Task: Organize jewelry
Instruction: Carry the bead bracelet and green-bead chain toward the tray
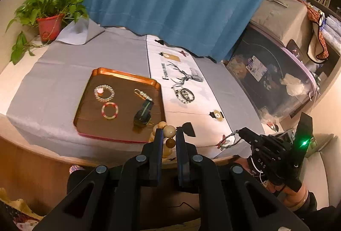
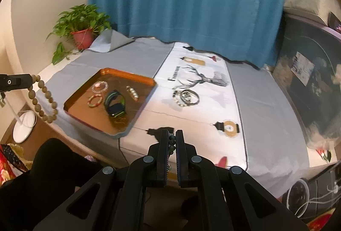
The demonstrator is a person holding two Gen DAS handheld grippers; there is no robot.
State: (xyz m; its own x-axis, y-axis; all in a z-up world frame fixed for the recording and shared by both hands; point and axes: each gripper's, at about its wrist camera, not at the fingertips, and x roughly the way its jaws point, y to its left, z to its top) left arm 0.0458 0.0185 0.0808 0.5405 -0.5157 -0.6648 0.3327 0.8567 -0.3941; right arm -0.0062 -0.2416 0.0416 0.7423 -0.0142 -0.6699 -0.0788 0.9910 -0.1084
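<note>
My left gripper (image 1: pixel 169 131) is shut on a tan wooden bead bracelet (image 1: pixel 168 130), held near the table's front edge; the bracelet hangs from it in the right wrist view (image 2: pixel 40 101). My right gripper (image 2: pixel 172 134) is shut on a dark bead bracelet (image 2: pixel 171 142), also seen in the left wrist view (image 1: pixel 229 141). An orange tray (image 1: pixel 127 76) holds a pearl bracelet (image 1: pixel 104 92), a red-green bracelet (image 1: pixel 109 110), a gold clip (image 1: pixel 142 94) and a dark green-striped band (image 1: pixel 143 113). A small pile of bracelets (image 1: pixel 184 94) lies on the white runner.
A grey cloth with a white deer-print runner (image 2: pixel 200 103) covers the table. A potted plant (image 1: pixel 50 15) stands at the back left. A blue curtain (image 2: pixel 187 7) hangs behind. Cluttered storage (image 1: pixel 277 73) stands to the right. A white lamp base (image 2: pixel 23 126) sits lower left.
</note>
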